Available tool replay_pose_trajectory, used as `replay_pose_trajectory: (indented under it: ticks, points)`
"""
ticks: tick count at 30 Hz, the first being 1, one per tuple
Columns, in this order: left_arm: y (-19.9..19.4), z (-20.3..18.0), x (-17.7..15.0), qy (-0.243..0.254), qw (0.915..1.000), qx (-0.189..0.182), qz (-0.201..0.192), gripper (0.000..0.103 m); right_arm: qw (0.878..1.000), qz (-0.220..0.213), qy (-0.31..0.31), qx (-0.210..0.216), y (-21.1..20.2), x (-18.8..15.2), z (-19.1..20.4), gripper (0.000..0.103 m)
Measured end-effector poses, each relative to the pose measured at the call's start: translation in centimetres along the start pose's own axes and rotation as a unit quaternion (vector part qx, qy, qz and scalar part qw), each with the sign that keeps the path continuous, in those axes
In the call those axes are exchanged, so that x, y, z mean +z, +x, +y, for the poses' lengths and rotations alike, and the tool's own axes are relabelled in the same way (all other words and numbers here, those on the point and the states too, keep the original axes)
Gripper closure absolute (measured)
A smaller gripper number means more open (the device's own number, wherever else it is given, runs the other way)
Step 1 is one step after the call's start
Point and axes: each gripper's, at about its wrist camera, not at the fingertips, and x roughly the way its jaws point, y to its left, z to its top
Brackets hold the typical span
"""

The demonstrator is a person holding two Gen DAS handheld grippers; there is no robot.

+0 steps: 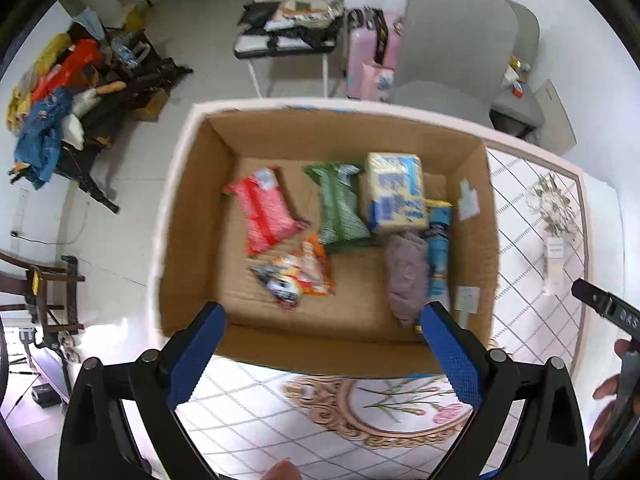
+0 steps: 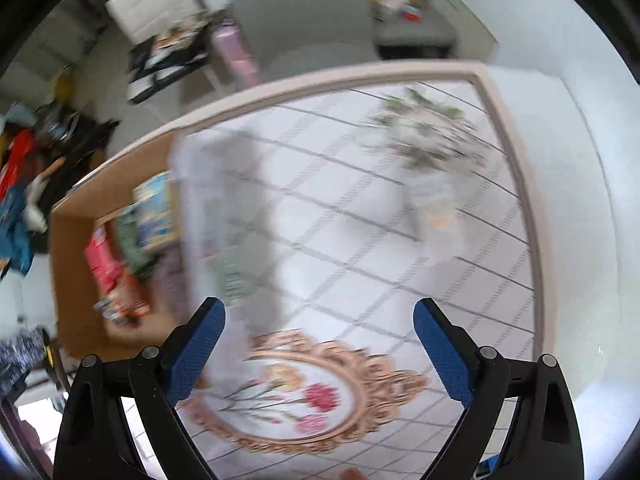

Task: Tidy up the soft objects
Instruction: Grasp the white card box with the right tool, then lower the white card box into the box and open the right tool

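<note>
Left wrist view: the left gripper [image 1: 322,344] hangs spread wide over the cardboard box's [image 1: 192,216] near wall, with the soft packets, red pack [image 1: 264,210] and grey cloth [image 1: 406,276] inside, ahead of it. Right wrist view: the right gripper [image 2: 318,340] is spread, empty, above the tablecloth [image 2: 360,240], the box [image 2: 72,280] off left

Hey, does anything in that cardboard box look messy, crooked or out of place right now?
Mostly the left side of the box. The red packet, green packet and orange snack bag lie loose at different angles, while the yellow pack, grey cloth and blue packet sit packed together on the right. Nothing looks spilled or torn.
</note>
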Motion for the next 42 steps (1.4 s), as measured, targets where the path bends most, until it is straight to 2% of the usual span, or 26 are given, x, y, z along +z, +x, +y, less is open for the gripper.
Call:
replay_pose_trajectory:
  ticks: [4,8,10,14,16,17,19,21,22,23,24,25,30,33,37,42]
  points:
    - [2.8,-3.1,0.1,0.003,0.9997,0.003,0.024,0.003,0.999,0.033,0.028,-0.013,3.7,1.9,-4.7,0.006]
    - [6.0,-5.8,0.3,0.007,0.9985,0.003,0.053,0.003,0.997,0.066,0.038,-0.012,8.2,3.9,-7.4,0.006]
    - [7.5,-6.7,0.5,0.008,0.9978,0.005,0.066,0.003,0.996,0.079,0.038,0.001,10.2,4.6,-8.0,0.006]
    - [9.3,-7.3,1.0,0.002,0.9966,0.009,0.082,0.003,0.994,0.098,0.041,0.001,14.2,6.5,-8.9,0.006]
    - [9.8,-7.4,1.3,0.0,0.9962,0.012,0.086,0.003,0.993,0.108,0.048,-0.011,15.7,7.2,-9.4,0.005]
    - [9.9,-7.4,1.4,0.0,0.9962,0.014,0.086,0.003,0.993,0.099,0.047,-0.032,15.9,7.6,-9.5,0.004]
    - [10.0,-7.5,1.6,0.0,0.9962,0.016,0.085,0.003,0.993,0.105,0.05,-0.027,16.6,8.0,-9.7,0.005]
    - [10.0,-7.7,1.7,0.002,0.9961,0.016,0.086,0.003,0.989,0.13,0.059,-0.036,17.4,8.0,-10.0,0.011]
    - [9.9,-7.7,1.8,0.003,0.9961,0.015,0.087,0.003,0.99,0.125,0.055,-0.037,17.3,8.0,-9.9,0.014]
    - [9.9,-7.8,1.8,0.002,0.9962,0.015,0.086,0.003,0.99,0.122,0.053,-0.038,17.2,8.0,-9.8,0.022]
    - [9.7,-7.8,1.8,0.003,0.9963,0.014,0.084,0.003,0.991,0.12,0.051,-0.038,16.9,8.0,-9.7,0.039]
    - [9.6,-7.9,1.9,0.005,0.9965,0.013,0.083,0.003,0.991,0.118,0.051,-0.039,16.5,8.0,-9.5,0.042]
    - [8.3,-8.1,2.1,0.013,0.9974,0.011,0.07,0.003,0.992,0.116,0.038,-0.039,15.6,7.3,-8.3,0.042]
    - [6.9,-7.9,1.9,0.022,0.9982,0.013,0.054,0.003,0.995,0.097,0.031,-0.016,13.3,6.3,-7.1,0.043]
    - [4.6,-6.9,1.2,0.036,0.9987,0.016,0.032,0.003,0.998,0.058,-0.009,0.021,8.0,4.3,-3.8,0.043]
    - [1.6,-4.2,0.4,0.035,0.9993,0.008,0.01,0.003,0.996,0.014,-0.054,0.074,1.1,0.8,1.1,0.043]
